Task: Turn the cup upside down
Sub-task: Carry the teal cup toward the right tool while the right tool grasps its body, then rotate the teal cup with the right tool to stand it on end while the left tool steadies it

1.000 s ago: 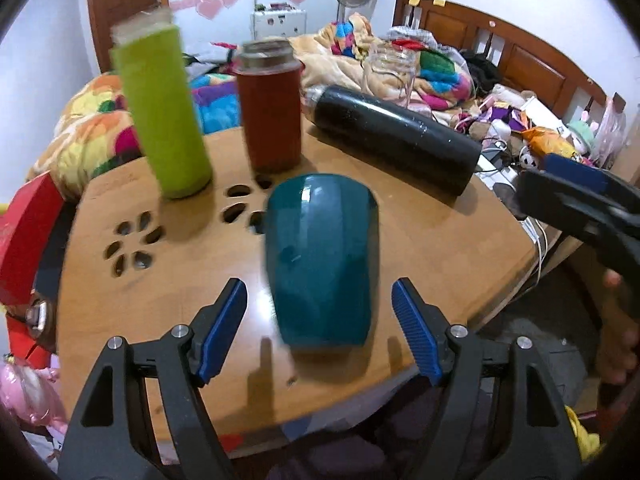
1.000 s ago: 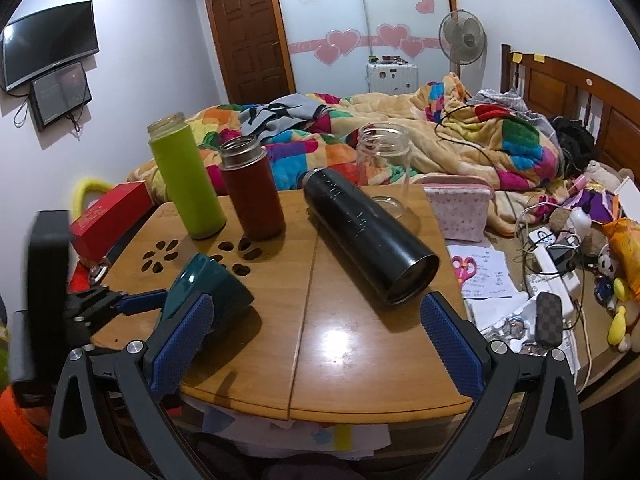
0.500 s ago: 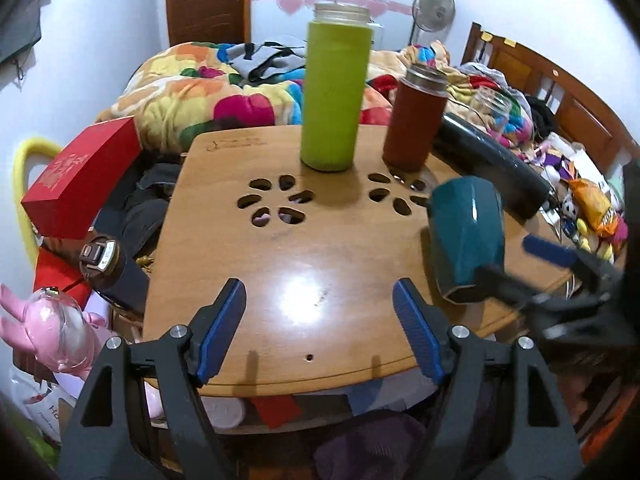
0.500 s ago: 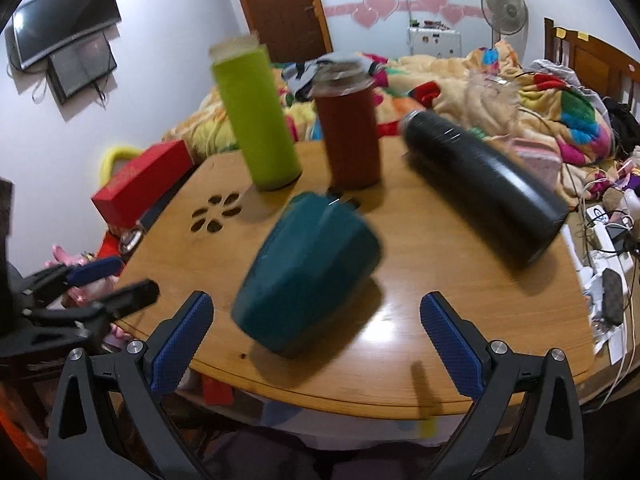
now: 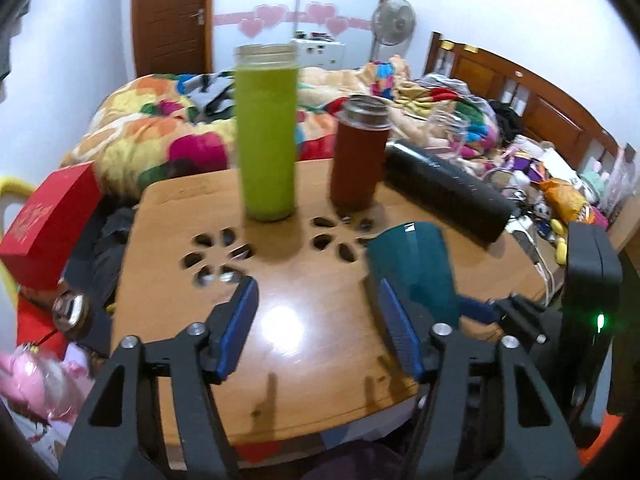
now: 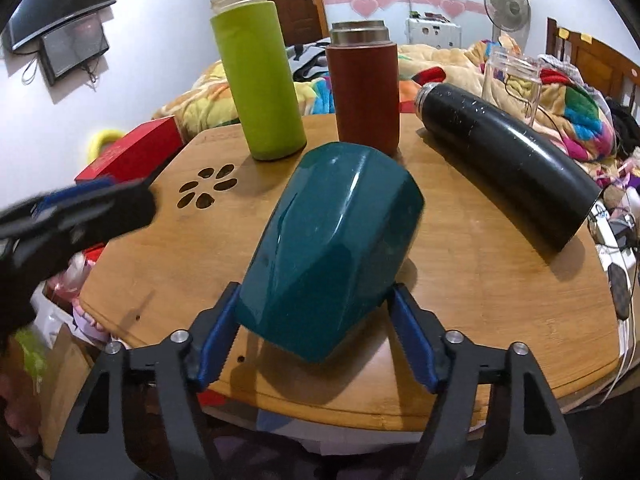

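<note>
The dark teal faceted cup [image 6: 332,248] is held between the blue pads of my right gripper [image 6: 316,334], which is shut on its wide end. The cup leans away from the camera over the round wooden table [image 6: 480,280], its narrower end pointing toward the bottles. In the left wrist view the cup [image 5: 412,268] shows at the right with the right gripper [image 5: 480,312] behind it. My left gripper [image 5: 320,328] is open and empty above the table's near part, left of the cup.
A green bottle [image 6: 256,80] and a brown-red flask [image 6: 364,84] stand at the table's back. A black flask [image 6: 504,160] lies on its side at the right, with a clear glass jar [image 6: 512,80] behind it. A red box [image 5: 44,220] sits off the left edge.
The right gripper moved in and closed on the teal cup. The left gripper let the cup go, pulled back to the left and now hangs open.
</note>
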Demonstrator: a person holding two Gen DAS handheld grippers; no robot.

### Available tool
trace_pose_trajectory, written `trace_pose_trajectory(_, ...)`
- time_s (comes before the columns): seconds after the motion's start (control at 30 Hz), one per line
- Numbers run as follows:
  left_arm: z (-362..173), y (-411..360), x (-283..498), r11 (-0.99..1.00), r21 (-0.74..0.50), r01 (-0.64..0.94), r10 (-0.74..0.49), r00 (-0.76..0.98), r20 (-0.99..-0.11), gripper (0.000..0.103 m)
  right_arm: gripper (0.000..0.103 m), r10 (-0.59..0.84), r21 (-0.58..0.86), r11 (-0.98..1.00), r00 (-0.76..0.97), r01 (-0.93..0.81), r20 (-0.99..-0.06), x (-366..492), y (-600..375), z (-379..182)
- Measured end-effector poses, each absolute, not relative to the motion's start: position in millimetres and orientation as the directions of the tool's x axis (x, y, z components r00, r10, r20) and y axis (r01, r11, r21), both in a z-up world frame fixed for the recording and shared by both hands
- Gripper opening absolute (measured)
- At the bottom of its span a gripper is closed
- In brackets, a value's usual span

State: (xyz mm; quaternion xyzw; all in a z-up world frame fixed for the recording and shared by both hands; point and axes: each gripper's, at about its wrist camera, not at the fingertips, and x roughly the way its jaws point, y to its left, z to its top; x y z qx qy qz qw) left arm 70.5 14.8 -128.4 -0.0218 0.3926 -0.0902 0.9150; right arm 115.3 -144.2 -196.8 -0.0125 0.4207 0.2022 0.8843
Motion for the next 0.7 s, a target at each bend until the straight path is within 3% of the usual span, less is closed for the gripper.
trace_pose_trajectory(0.1, -128.3, -4.1, 78.9, 0.973, -0.123, 0.197, -0.225, 0.664, -0.714, 0.046, 0.058, 0.366, 0.154, 0.908, 0.559, -0.39, -0.744, 112.7, -152.4, -195.6)
trace_pose_trajectory(0.33, -133.3, -37.1, 89.8, 0.952, -0.146, 0.269, -0.288, 0.63, -0.722, 0.023, 0.05, 0.395, 0.141, 0.886, 0.557, -0.442, -0.731, 102.2, -170.6, -192.9)
trace_pose_trajectory(0.7, -134.6, -49.0, 96.8, 0.944, -0.181, 0.276, -0.318, 0.612, -0.724, 0.019, 0.049, 0.421, 0.162, 0.874, 0.549, -0.457, -0.722, 99.4, -185.8, -187.8)
